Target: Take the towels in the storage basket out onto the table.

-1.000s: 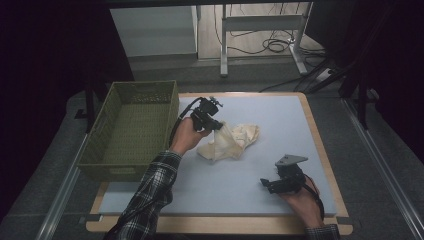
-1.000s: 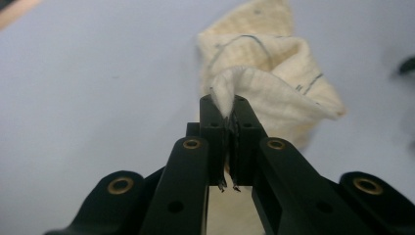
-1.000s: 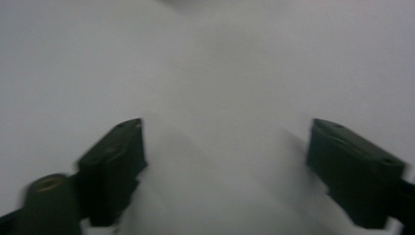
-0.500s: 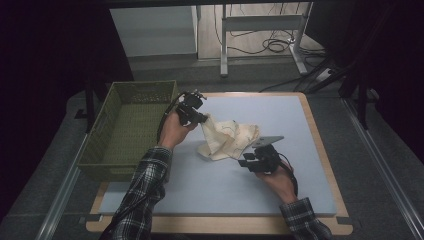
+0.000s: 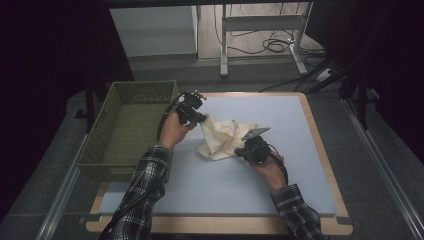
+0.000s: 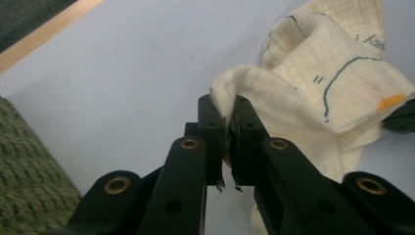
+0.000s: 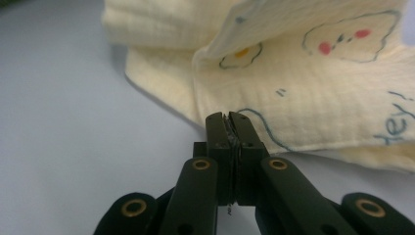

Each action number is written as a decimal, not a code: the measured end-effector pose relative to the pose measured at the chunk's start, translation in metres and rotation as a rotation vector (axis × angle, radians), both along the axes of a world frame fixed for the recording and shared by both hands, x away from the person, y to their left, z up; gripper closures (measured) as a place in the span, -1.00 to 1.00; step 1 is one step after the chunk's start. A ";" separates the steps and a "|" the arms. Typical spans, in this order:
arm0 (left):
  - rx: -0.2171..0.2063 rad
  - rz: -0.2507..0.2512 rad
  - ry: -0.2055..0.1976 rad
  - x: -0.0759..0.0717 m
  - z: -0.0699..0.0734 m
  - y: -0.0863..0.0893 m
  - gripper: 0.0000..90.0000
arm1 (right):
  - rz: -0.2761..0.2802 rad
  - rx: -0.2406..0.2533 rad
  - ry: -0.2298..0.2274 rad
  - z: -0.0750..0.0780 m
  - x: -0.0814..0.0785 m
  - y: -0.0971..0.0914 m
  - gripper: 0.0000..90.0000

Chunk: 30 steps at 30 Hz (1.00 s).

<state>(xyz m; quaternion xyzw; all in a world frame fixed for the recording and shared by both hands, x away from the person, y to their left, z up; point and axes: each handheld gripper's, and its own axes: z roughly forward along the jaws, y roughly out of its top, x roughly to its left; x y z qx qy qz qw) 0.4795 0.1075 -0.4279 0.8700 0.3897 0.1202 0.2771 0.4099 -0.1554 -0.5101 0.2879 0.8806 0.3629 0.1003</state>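
While a pale blue mat [image 5: 260,175] is covering most of the wooden table [image 5: 320,150], a green woven basket [image 5: 127,127] is sitting along the mat's left edge. Near the middle of the mat, a cream cloth [image 5: 220,140] printed with small cartoon clouds is lying partly crumpled, one end rising toward the left. The person's forearms in plaid sleeves [image 5: 145,185] are reaching in from the bottom of the high view.

The left gripper [image 5: 192,111] is hovering just beside the basket's near right corner and is pinching a folded edge of the cloth [image 6: 313,78] between its closed jaws, as the left gripper view [image 6: 229,110] is showing; the fabric is hanging from there down to the mat.

The right gripper [image 5: 250,150] is sitting low at the cloth's right side. In the right gripper view [image 7: 227,122] its jaws are pressed together with no gap, their tips touching the cloth's [image 7: 313,88] lower edge; whether any fabric is caught between them is not clear.
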 end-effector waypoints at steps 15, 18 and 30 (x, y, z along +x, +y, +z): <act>0.040 0.215 -0.036 0.028 0.009 0.021 0.30 | -0.180 0.101 -0.096 0.089 0.066 -0.038 0.65; 0.032 0.187 -0.037 0.022 0.010 0.018 0.19 | -0.153 0.103 -0.067 0.085 0.066 -0.041 0.63; -0.015 0.049 -0.006 -0.007 0.000 -0.020 0.13 | -0.058 0.051 0.035 0.028 0.039 -0.035 0.66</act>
